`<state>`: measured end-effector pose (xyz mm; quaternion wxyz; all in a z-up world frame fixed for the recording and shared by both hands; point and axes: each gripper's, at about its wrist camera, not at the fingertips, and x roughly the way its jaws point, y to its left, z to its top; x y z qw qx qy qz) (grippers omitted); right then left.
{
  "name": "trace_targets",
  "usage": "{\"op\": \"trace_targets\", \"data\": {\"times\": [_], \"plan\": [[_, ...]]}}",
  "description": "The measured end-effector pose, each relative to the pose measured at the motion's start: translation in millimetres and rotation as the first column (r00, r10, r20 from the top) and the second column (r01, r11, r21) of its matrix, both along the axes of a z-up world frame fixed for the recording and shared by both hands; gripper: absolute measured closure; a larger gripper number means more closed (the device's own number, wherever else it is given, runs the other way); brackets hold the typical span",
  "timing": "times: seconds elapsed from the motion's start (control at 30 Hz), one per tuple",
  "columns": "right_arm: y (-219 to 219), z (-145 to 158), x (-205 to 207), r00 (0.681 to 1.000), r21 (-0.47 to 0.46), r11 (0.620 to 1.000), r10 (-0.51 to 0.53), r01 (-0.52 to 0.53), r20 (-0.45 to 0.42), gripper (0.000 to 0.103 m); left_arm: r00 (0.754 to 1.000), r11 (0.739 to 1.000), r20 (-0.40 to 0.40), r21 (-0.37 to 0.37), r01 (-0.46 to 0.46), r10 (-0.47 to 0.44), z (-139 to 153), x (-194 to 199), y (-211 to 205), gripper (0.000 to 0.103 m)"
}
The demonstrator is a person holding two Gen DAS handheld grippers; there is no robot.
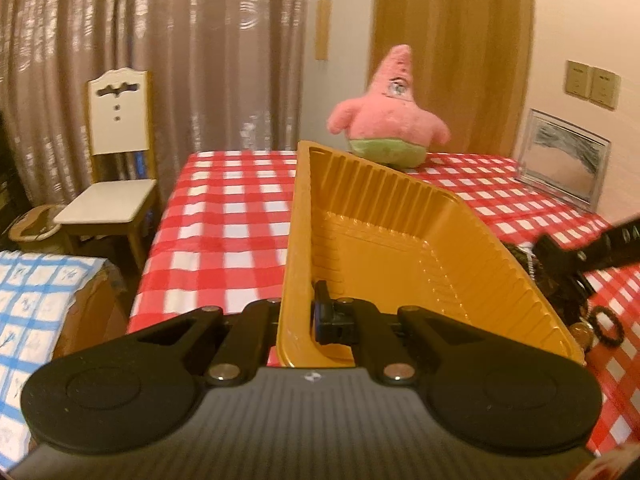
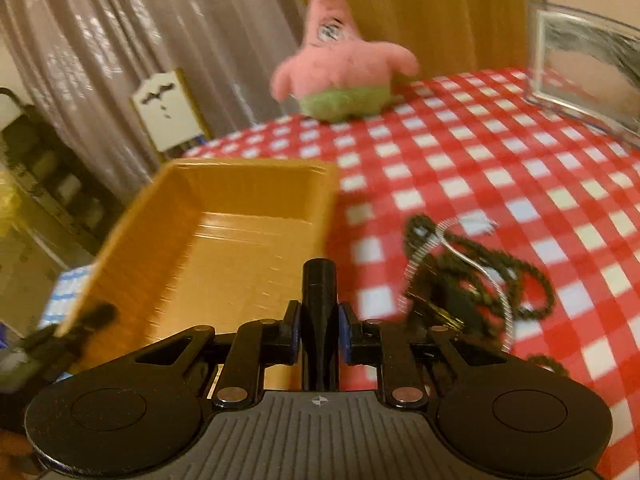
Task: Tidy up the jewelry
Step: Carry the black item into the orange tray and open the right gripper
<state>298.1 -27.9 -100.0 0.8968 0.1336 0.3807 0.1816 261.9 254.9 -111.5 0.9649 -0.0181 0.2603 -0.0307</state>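
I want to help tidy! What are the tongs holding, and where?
Left tongs pinch the yellow tray by its near rim. Right tongs hold nothing.

One tray (image 1: 400, 240), one plush toy (image 1: 390, 120), one chair (image 1: 116, 160), one frame (image 1: 564, 156), two tools (image 1: 298, 316) (image 2: 319, 336).
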Motion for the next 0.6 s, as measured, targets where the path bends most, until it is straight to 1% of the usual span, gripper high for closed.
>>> {"op": "trace_targets", "data": {"times": [0.1, 0.2, 0.33, 0.47, 0.5, 0.6], "plan": [[14, 4, 3, 0.999, -0.003, 0.999, 0.046, -0.046, 0.012, 0.084, 1.0, 1.0, 0.002, 0.012, 0.025, -0.025, 0, 4, -7, 0.1], [26, -3, 6, 0.998, -0.013, 0.998, 0.059, -0.06, -0.023, 0.084, 1.0, 1.0, 0.009, 0.005, 0.018, -0.018, 2, 5, -8, 0.1], [37, -17, 6, 0.994, -0.022, 0.996, 0.091, -0.092, -0.063, 0.084, 1.0, 1.0, 0.01, 0.017, 0.015, -0.015, 5, 1, -12, 0.1], [50, -30, 1, 0.989, -0.077, 0.989, 0.124, -0.13, -0.074, 0.084, 1.0, 1.0, 0.019, 0.021, 0.002, -0.002, 6, -6, -15, 0.1], [53, -30, -2, 0.989, -0.095, 0.986, 0.13, -0.136, -0.066, 0.084, 1.0, 1.0, 0.018, 0.022, -0.005, 0.004, 7, -7, -16, 0.1], [53, -30, -10, 0.983, -0.121, 0.976, 0.178, -0.183, -0.052, 0.08, 1.0, 1.0, 0.014, 0.022, -0.022, 0.022, 6, -11, -15, 0.1]]}}
